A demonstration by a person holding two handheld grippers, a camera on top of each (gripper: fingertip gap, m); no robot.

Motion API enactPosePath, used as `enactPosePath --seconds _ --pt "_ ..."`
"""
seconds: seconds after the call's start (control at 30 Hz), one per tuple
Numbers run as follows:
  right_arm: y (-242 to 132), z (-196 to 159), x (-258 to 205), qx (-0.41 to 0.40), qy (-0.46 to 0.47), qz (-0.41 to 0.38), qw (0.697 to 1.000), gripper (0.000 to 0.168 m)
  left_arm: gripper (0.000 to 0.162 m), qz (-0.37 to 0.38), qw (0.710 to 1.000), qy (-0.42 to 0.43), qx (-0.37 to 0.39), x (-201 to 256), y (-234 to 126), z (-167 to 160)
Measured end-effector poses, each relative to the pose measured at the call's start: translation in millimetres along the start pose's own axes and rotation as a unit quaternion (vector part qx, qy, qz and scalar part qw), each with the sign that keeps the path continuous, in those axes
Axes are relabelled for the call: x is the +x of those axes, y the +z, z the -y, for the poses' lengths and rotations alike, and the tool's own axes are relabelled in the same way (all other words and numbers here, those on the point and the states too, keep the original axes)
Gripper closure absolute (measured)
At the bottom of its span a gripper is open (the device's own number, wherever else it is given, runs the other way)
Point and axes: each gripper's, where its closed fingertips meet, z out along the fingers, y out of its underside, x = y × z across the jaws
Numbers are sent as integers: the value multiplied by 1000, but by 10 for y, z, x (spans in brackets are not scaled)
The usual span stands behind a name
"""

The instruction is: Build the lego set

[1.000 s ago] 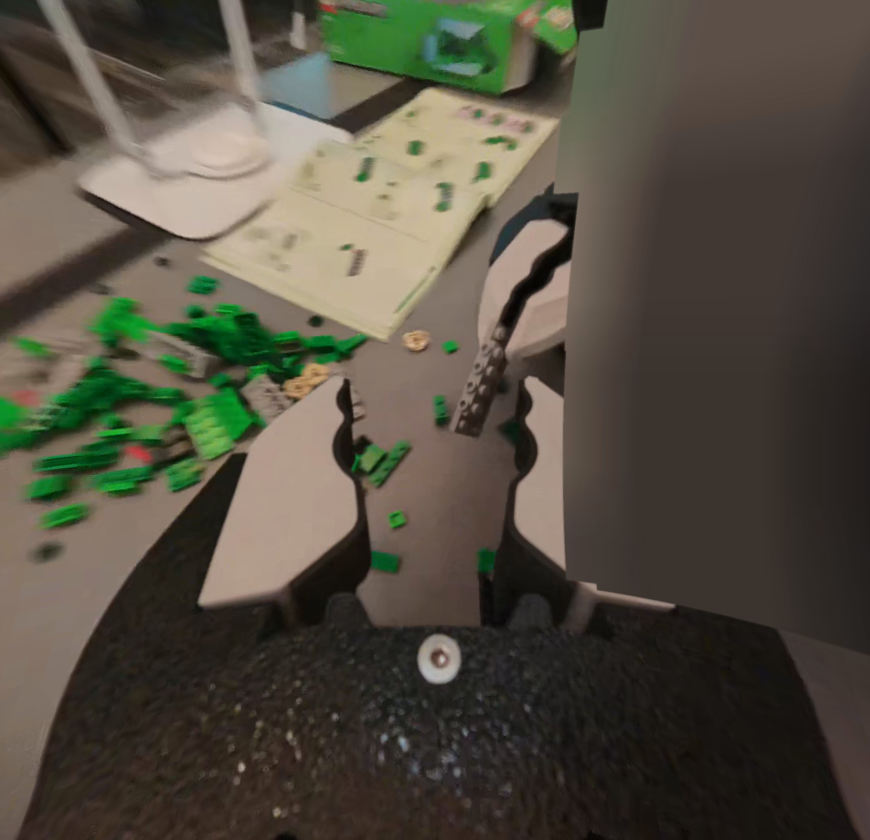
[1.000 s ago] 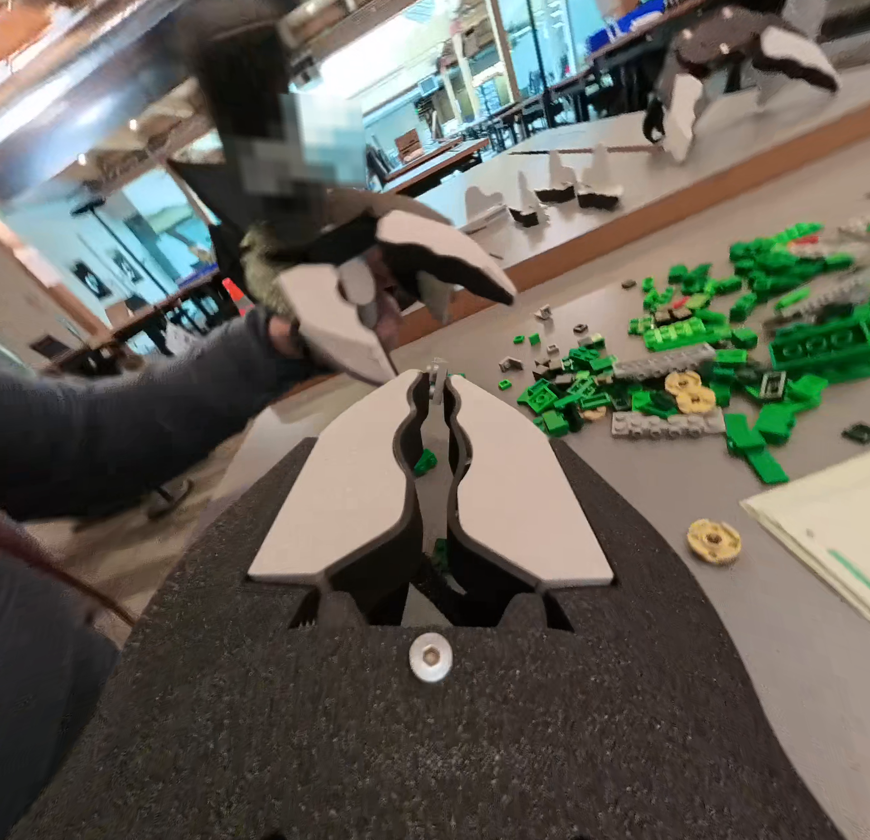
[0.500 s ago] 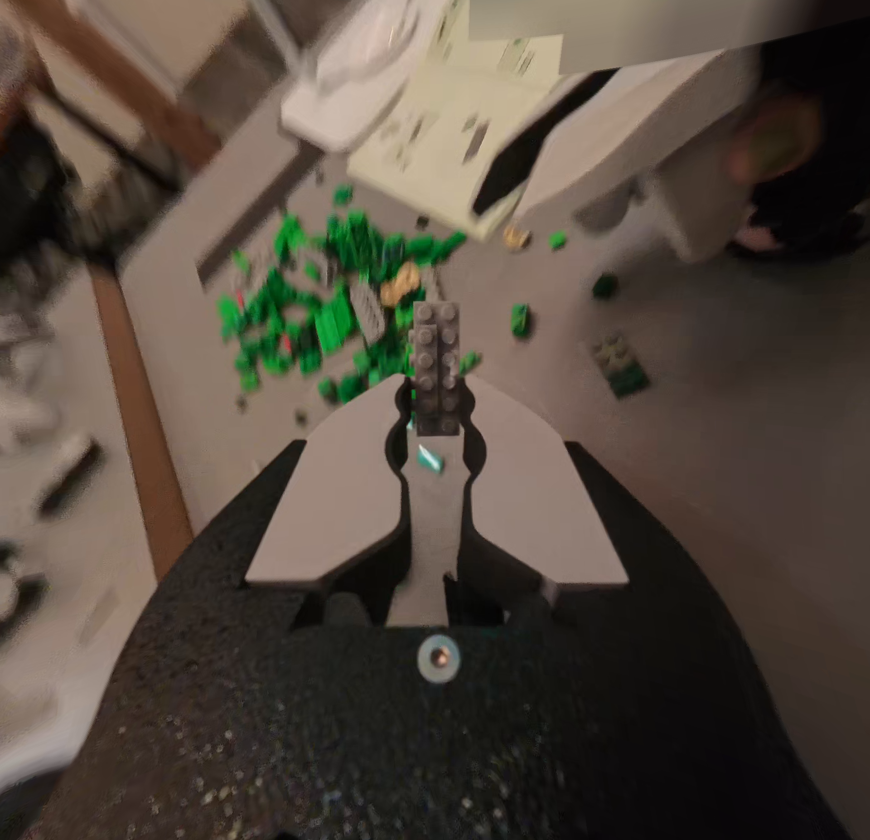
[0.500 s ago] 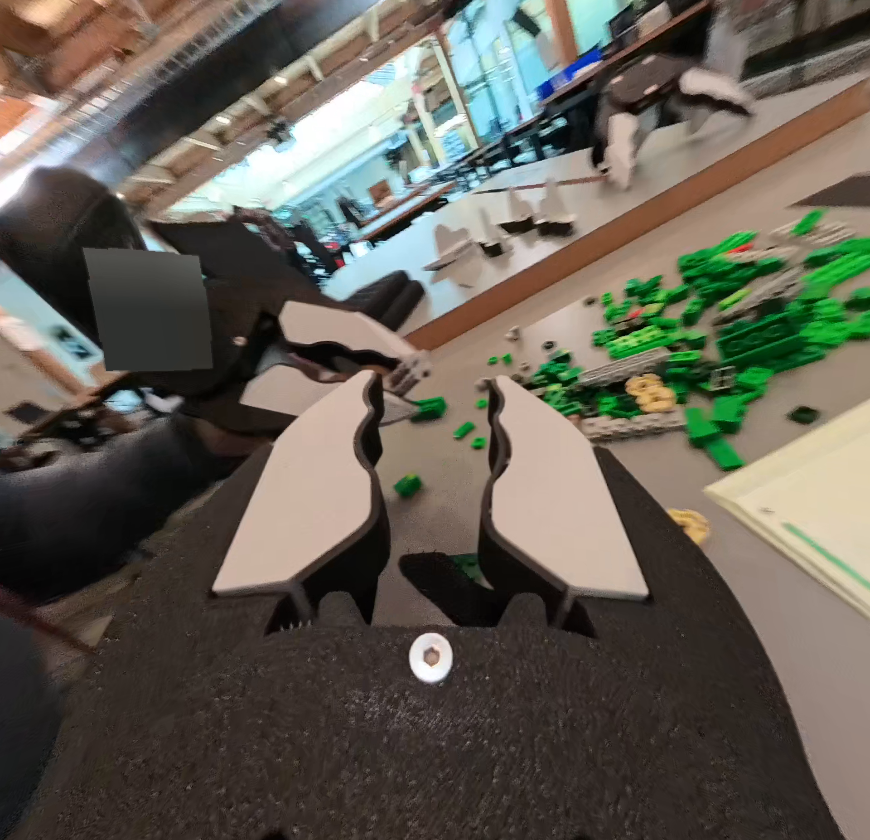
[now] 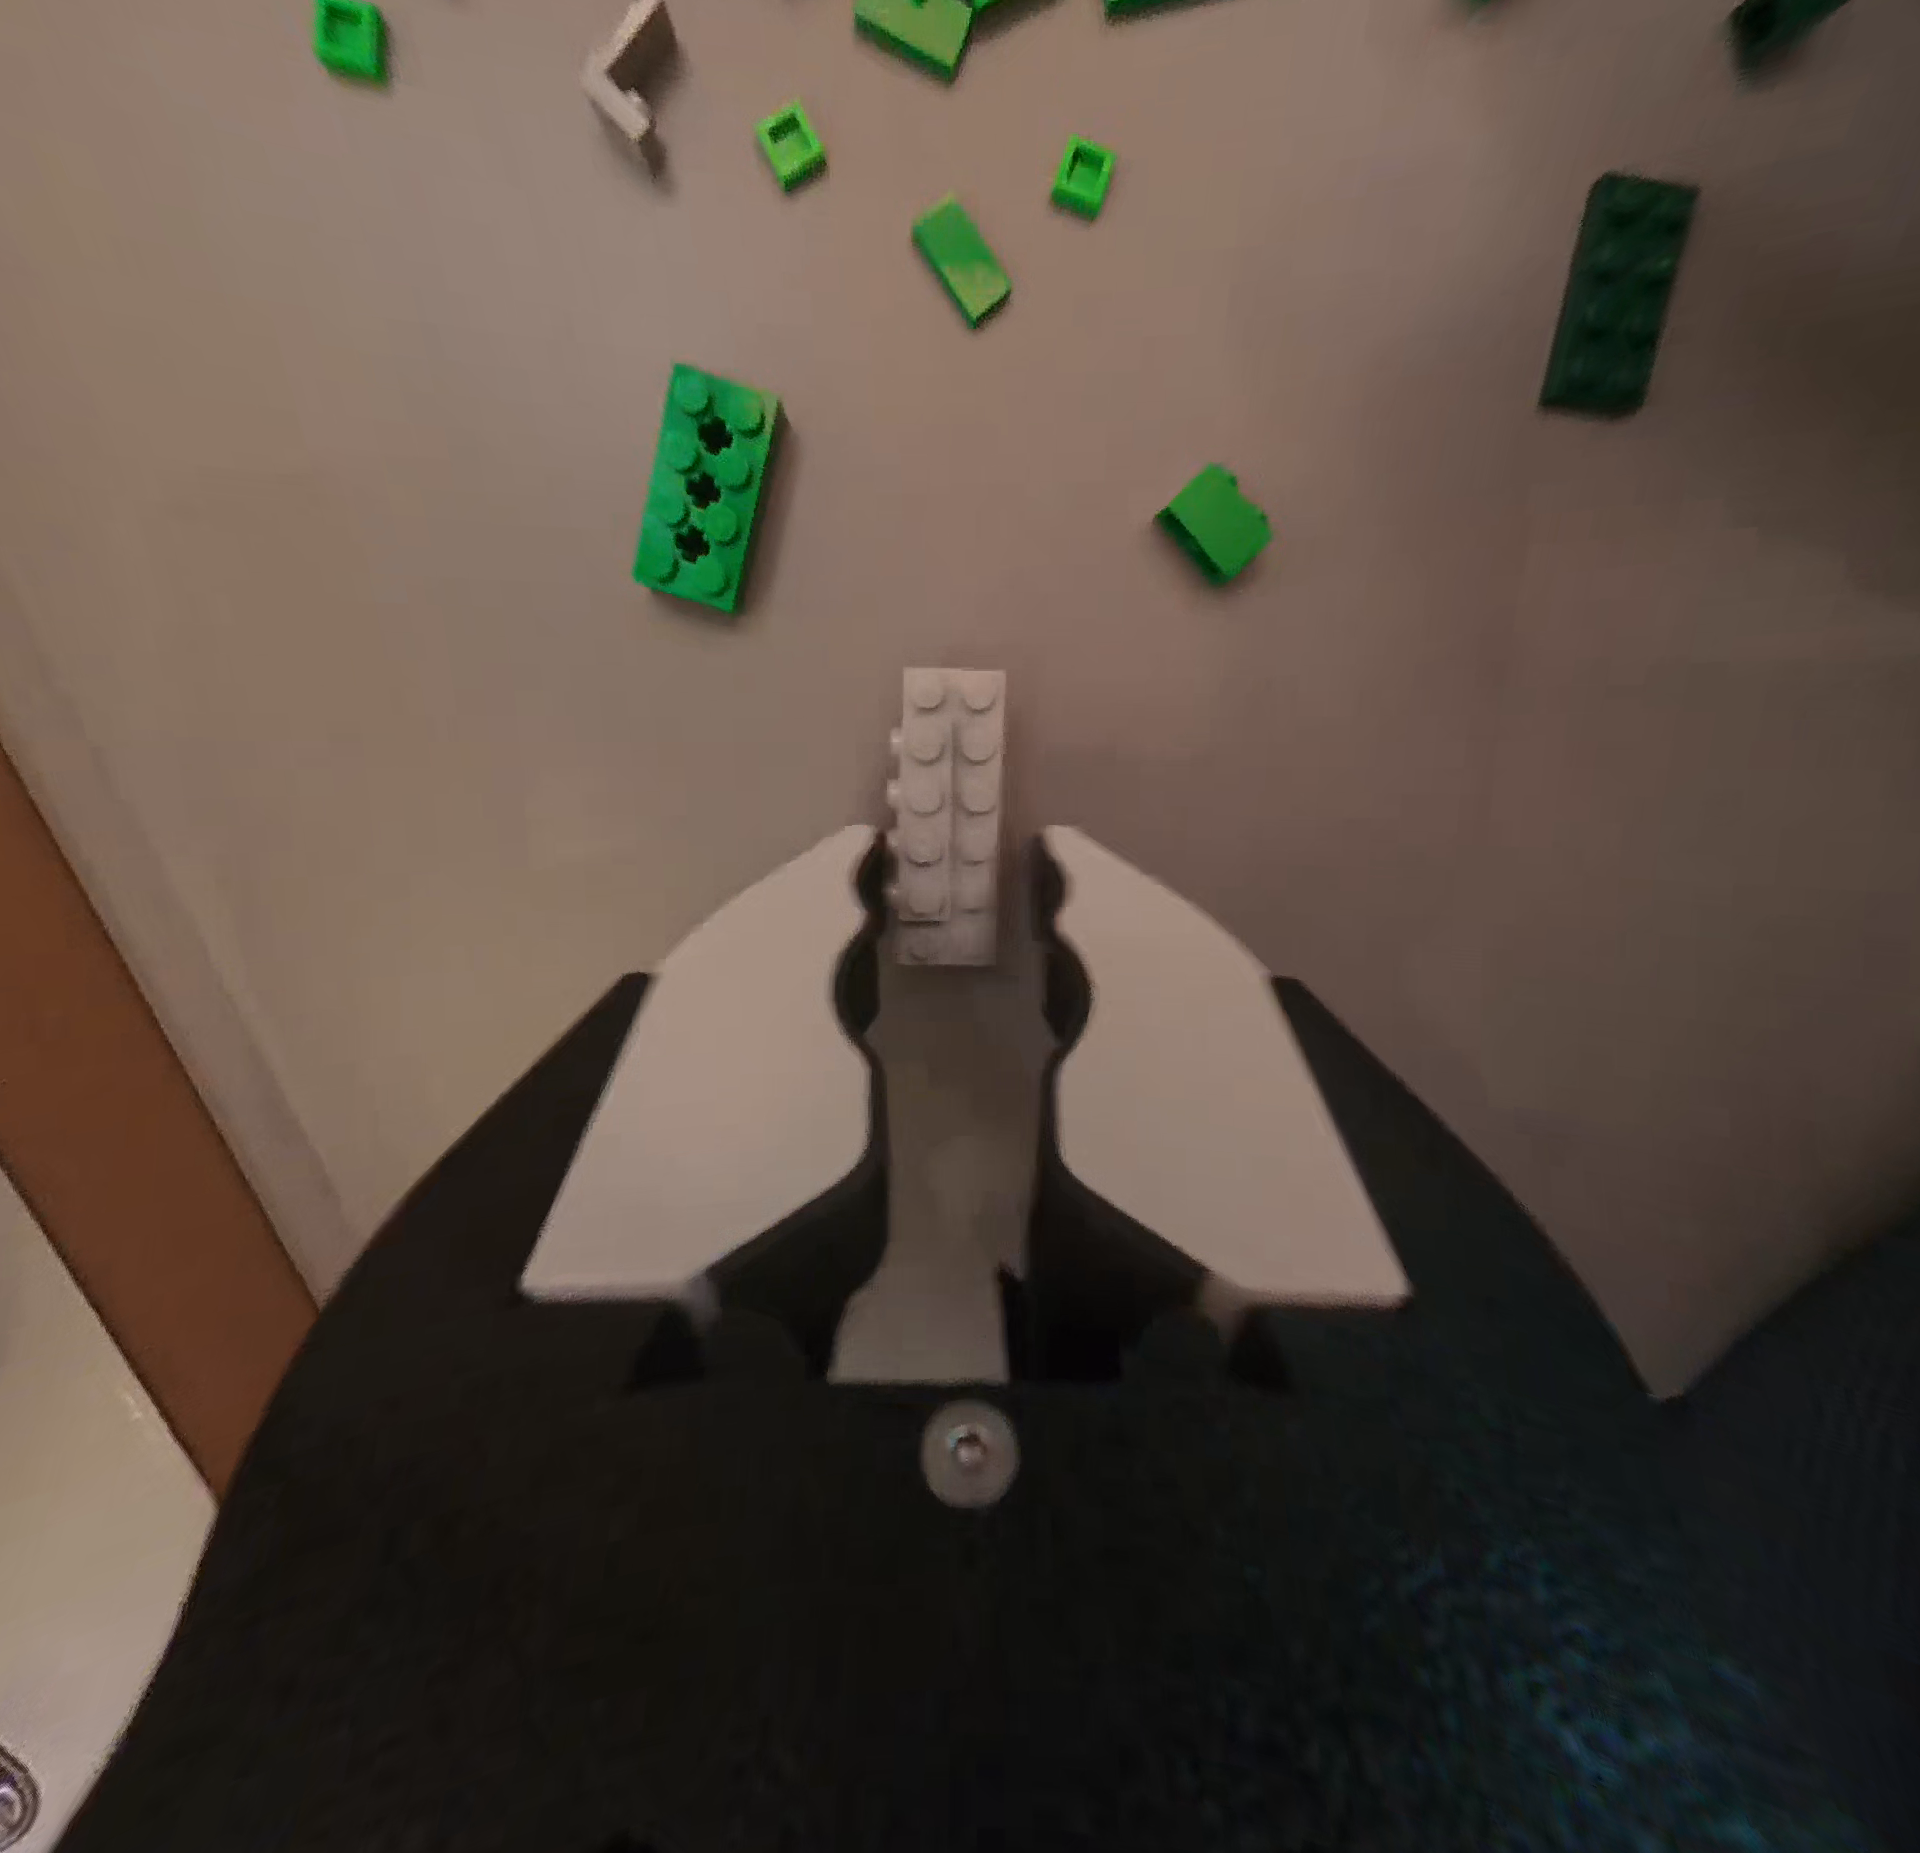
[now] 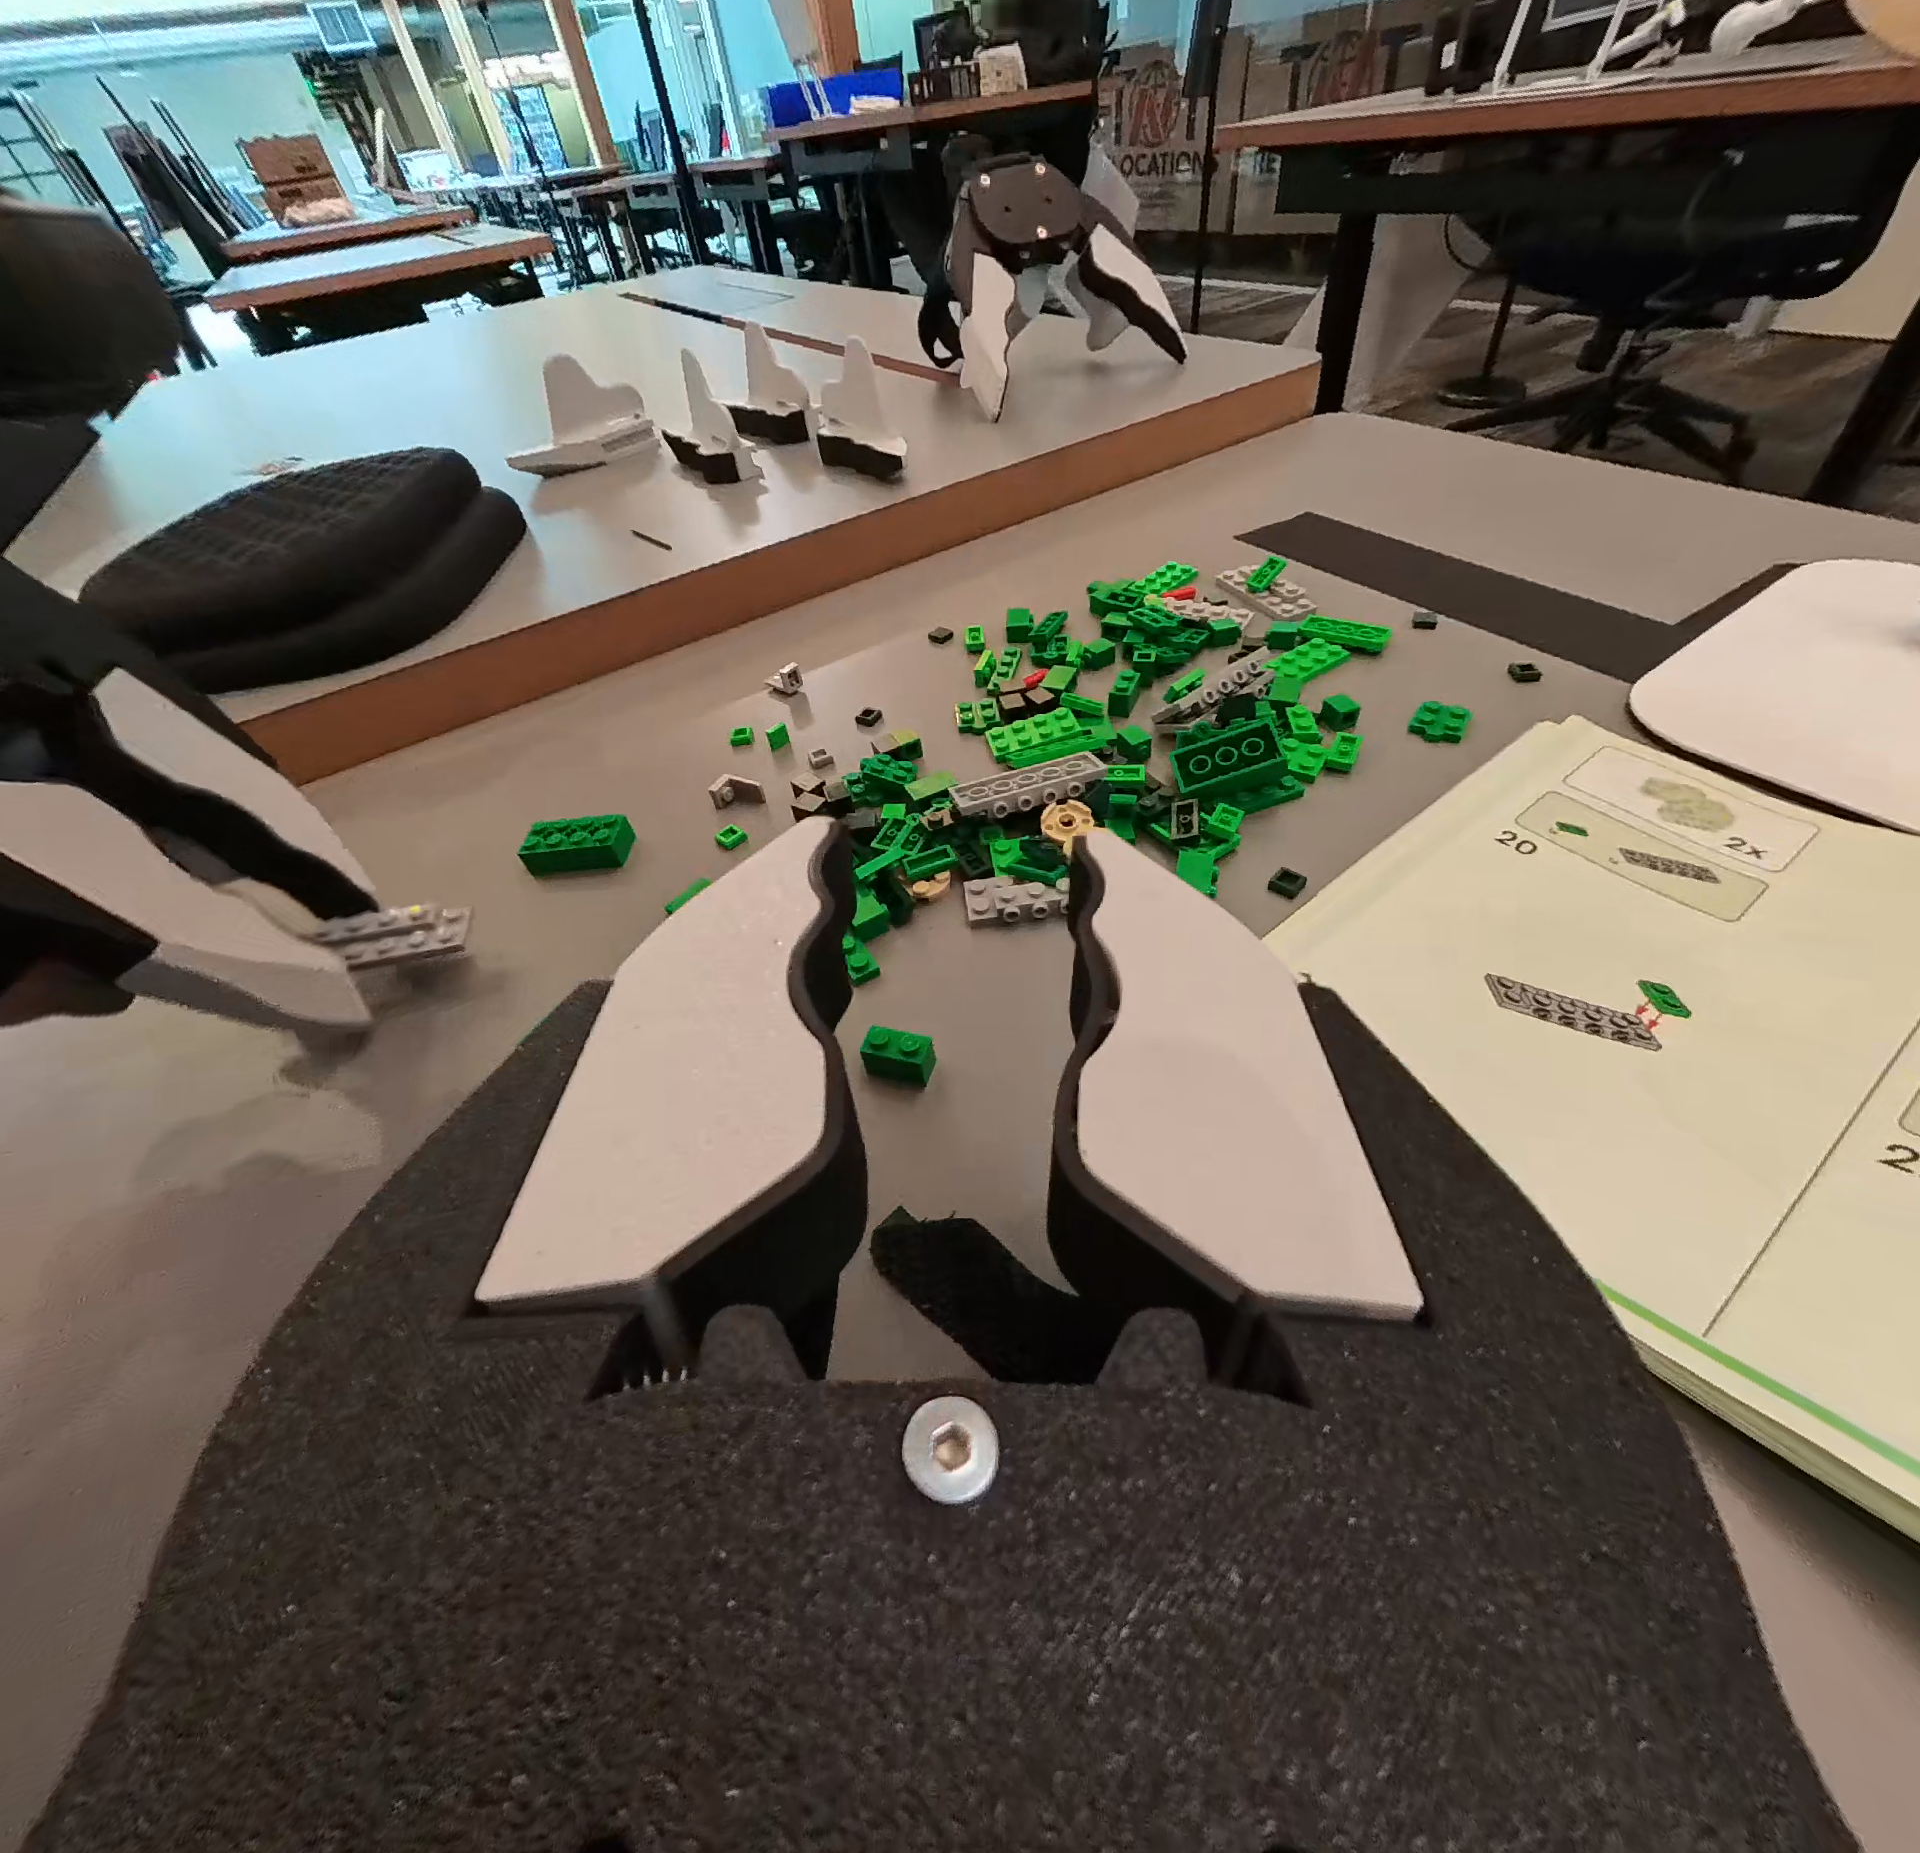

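My left gripper (image 5: pixel 956 842) is shut on a light grey studded plate (image 5: pixel 951 816), which sticks out past its fingertips just above the grey table (image 5: pixel 1351 764). In the right wrist view that gripper (image 6: pixel 343 936) shows at the far left, holding the grey plate (image 6: pixel 405 930) low over the table. My right gripper (image 6: pixel 954 837) is open and empty, pointing at the pile of green and grey bricks (image 6: pixel 1122 733). A small green brick (image 6: pixel 897 1053) lies on the table between its fingers.
An open instruction booklet (image 6: pixel 1621 1024) lies at right, with a white lamp base (image 6: pixel 1808 691) behind it. A green brick (image 6: pixel 577 844) lies apart at left. Loose green plates (image 5: pixel 710 489) (image 5: pixel 1618 307) lie ahead of the left gripper. Spare fingers (image 6: pixel 717 421) stand on the far table. The left gripper's tips are roughly 20 cm from the right gripper's.
The grey plate passed from my right gripper to my left, which shut on it. The right gripper opened. The left gripper then swung down to just above the table.
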Motion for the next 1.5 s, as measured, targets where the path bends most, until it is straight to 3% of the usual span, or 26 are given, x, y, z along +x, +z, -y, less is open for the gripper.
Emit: enactPosePath --seconds 0.07,0.13,0.27,0.4,0.5,0.6,0.9,1.0,1.1,1.3,1.43,1.5 --pt "-10 13 24 5 1 -5 1000 130 106 28 1000 12 2 -35 -59 56" --pt "-25 29 65 11 4 -14 1000 130 97 55 997 44 32 -32 -170 256" --pt "-89 111 184 38 8 -43 998 131 120 -17 980 138 143 501 -167 1042" --pt "-149 160 268 55 10 -62 997 133 145 20 971 190 141 570 176 1527" --pt "-155 155 291 54 17 -63 996 133 145 -28 976 168 132 630 419 1662" --pt "-156 164 291 56 18 -61 996 134 144 -11 981 159 113 531 581 1695" --pt "-165 172 321 57 23 -63 996 134 141 8 982 161 99 509 625 1756" --pt "-161 167 322 55 28 -61 996 135 152 19 980 171 102 498 665 1776" --pt "-160 165 317 55 26 -62 996 135 153 10 978 174 110 528 651 1784" --pt "-172 176 343 58 29 -66 996 135 153 -64 981 141 120 661 446 1690" --pt "-173 181 336 60 29 -64 996 135 153 -114 980 104 125 531 74 1524" --pt "-169 179 330 59 29 -63 996 135 153 -100 980 101 138 355 -162 1374"
